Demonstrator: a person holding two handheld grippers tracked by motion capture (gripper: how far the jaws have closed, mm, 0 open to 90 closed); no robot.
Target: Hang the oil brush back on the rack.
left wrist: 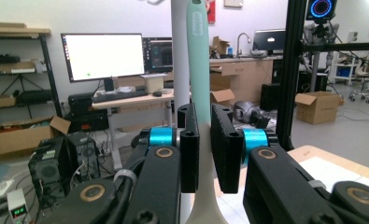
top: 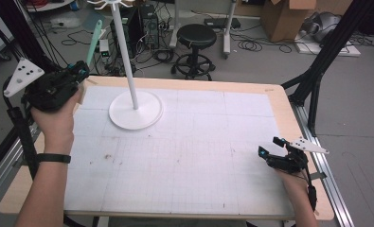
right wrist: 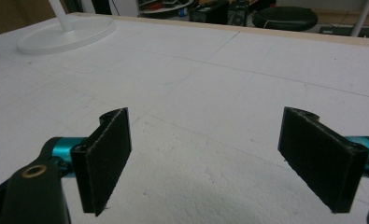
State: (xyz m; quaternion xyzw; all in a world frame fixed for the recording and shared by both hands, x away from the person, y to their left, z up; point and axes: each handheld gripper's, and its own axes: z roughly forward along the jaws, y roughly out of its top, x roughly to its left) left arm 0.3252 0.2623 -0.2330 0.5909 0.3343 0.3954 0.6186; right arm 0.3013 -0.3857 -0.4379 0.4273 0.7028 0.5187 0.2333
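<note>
Mint spatula (left wrist: 199, 70) in left gripper (left wrist: 204, 140) jaws, upright

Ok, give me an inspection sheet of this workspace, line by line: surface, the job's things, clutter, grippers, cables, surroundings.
Surface: white gridded mat on a wooden table, with a few dark smudges.
Job's things: mint green utensil handle, upright in the left gripper; white stand with a round base, on the mat's far left.
Clutter: nothing seen on the mat.
Grippers: left gripper raised at the table's left edge, jaws shut on the handle; right gripper low over the mat's near right, jaws wide apart, holding nothing.
Cables: a dark cable trails from the right gripper; loose cables on the floor.
Surroundings: black stool, cardboard box, monitor on a desk.
</note>
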